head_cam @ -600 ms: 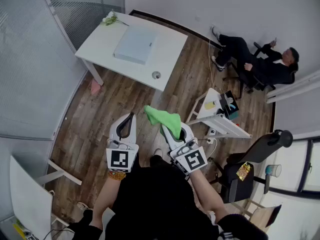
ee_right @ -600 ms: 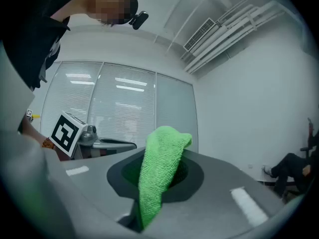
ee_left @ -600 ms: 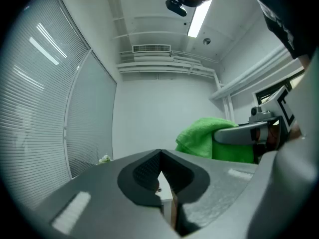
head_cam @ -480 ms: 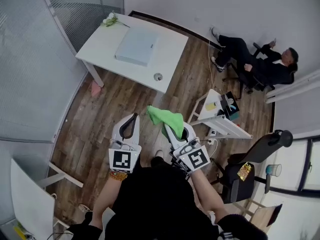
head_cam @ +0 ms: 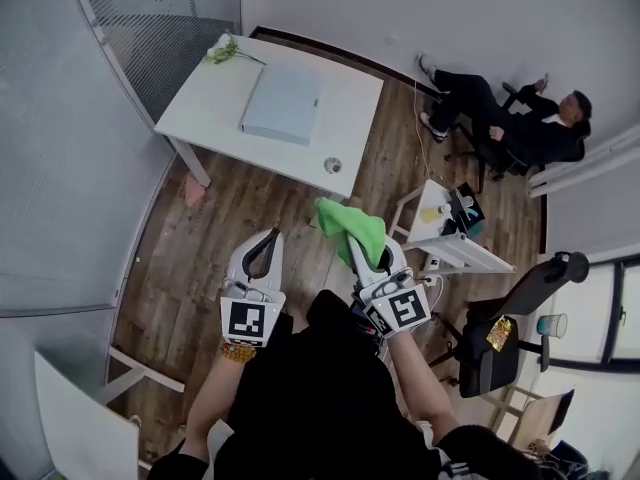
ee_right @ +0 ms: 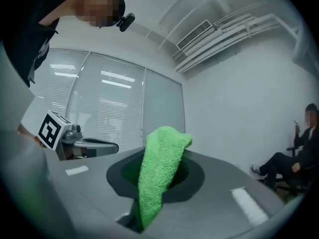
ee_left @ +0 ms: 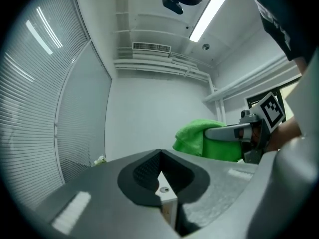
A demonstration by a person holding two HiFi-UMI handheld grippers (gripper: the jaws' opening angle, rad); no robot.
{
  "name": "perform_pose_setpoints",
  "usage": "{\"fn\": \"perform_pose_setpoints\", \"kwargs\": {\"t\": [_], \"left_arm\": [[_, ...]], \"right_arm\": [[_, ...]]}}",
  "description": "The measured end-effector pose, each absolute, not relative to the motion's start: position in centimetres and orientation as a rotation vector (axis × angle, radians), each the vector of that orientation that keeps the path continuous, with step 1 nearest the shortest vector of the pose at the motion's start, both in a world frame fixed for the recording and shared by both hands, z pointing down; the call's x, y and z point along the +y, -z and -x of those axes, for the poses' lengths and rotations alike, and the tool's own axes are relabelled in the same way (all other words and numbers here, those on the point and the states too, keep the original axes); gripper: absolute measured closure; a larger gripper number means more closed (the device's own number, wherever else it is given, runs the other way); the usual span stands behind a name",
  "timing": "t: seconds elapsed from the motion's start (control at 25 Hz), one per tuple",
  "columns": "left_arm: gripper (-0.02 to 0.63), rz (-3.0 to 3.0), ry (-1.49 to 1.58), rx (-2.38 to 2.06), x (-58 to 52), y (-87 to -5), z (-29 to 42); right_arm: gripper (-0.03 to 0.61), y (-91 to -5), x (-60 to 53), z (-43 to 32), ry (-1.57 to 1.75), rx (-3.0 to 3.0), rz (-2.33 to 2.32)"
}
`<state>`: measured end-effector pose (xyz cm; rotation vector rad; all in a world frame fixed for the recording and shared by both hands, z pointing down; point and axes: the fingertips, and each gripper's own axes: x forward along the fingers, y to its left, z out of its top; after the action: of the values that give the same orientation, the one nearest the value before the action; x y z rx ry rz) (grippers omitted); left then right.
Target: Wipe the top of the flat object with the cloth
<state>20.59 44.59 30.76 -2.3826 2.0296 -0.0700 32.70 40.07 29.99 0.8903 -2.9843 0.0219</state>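
A green cloth (head_cam: 350,228) hangs from my right gripper (head_cam: 372,258), whose jaws are shut on it; it also fills the middle of the right gripper view as a green cloth (ee_right: 159,178). My left gripper (head_cam: 262,251) is shut with nothing between its jaws, and its closed tips (ee_left: 162,176) point up at the far wall. The flat pale blue object (head_cam: 283,103) lies on the white table (head_cam: 210,103), well ahead of both grippers. Both grippers are held over the wooden floor, short of the table.
A sprig of flowers (head_cam: 226,50) lies at the table's far left corner and a small round thing (head_cam: 332,165) near its front edge. A low white cart (head_cam: 445,233) with items stands to the right. A person (head_cam: 505,118) sits in a chair at back right. A black office chair (head_cam: 510,313) is at right.
The view has shifted toward the table, which now sits closer and more central. Both grippers have stayed shut, the right one still carrying the cloth.
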Motion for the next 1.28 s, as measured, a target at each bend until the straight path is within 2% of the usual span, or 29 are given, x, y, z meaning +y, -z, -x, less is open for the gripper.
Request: {"fn": "perform_pose_setpoints", "kwargs": {"t": [0.36,0.76,1.28], "left_arm": [[0.514,2.428,0.099,2.058,38.9,-33.2,-16.7],[0.514,2.470,0.248,2.001,25.2,-34.0,-12.9],[0.514,2.520,0.342,2.052,15.6,-37.4,-9.7]], "right_arm": [[0.514,-31.5,33.3,-29.9,-0.052,-2.935,-0.926],[0.514,-34.2,18.1,-26.0,-0.173,-2.917,-1.015],[0.512,-39.1,5.6,-25.5,-0.381,-2.787,-1.062]]}}
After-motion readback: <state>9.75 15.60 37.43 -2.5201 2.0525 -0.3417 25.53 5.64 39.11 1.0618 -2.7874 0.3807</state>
